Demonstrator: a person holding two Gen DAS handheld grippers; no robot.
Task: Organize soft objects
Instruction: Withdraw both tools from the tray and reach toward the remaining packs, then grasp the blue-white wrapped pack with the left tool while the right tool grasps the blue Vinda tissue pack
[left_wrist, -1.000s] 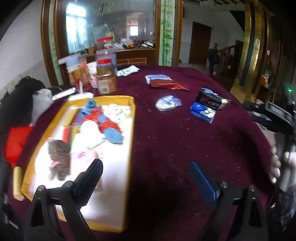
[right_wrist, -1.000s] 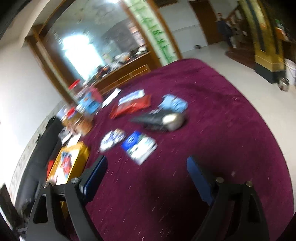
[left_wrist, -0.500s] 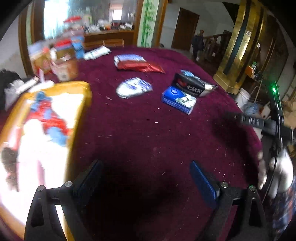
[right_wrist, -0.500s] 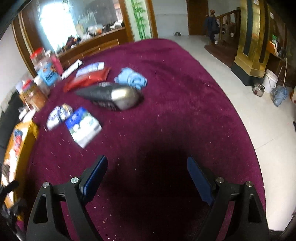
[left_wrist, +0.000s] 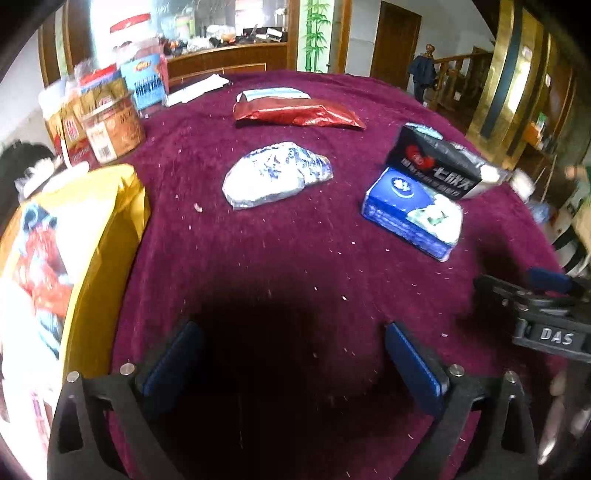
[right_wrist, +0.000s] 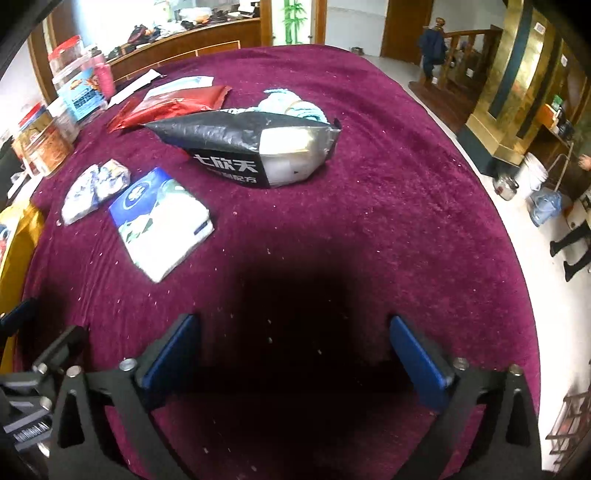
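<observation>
While both had just been widening, the left gripper (left_wrist: 293, 363) and right gripper (right_wrist: 291, 354) hung spread and empty above bare cloth (right_wrist: 388, 229); the packets (left_wrist: 412, 216) lay toward the table's middle.

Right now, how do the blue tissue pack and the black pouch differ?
The blue tissue pack is a flat, boxy block lying clear on the cloth; the black pouch is bigger, puffed and wrinkled. The tissue pack is blue and white; the pouch is black with a silver end and white lettering. Both lie untouched on the maroon tablecloth.
</observation>
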